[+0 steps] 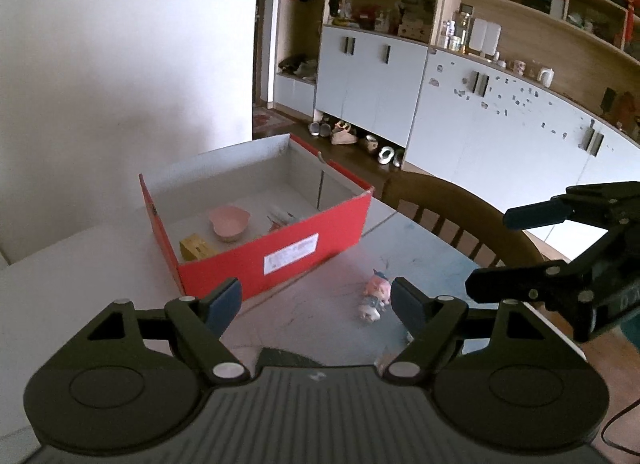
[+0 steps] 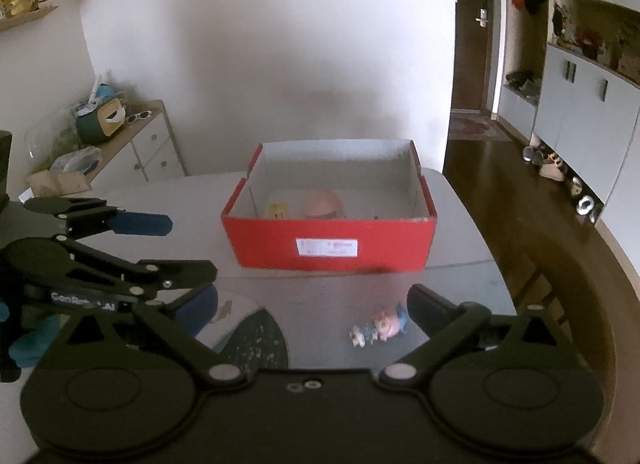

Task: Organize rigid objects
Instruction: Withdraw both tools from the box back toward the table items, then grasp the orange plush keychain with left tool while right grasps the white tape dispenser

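Note:
A red box (image 1: 280,248) (image 2: 332,240) stands open on the grey table. Inside lie a pink heart-shaped dish (image 1: 229,222) (image 2: 323,203), a small yellow block (image 1: 196,247) (image 2: 278,210) and some thin items (image 1: 282,218). A small pink-and-blue figurine (image 1: 374,296) (image 2: 380,328) lies on its side on the table in front of the box. My left gripper (image 1: 318,302) is open and empty, the figurine just inside its right finger. My right gripper (image 2: 312,312) is open and empty, the figurine near its right finger. Each gripper shows in the other's view (image 1: 516,252) (image 2: 176,244).
A wooden chair (image 1: 460,216) stands at the table's right edge. A dark round mat (image 2: 256,340) lies on the table near the grippers. White cabinets and shelves (image 1: 480,104) line the far wall. A low sideboard (image 2: 132,144) stands at the left.

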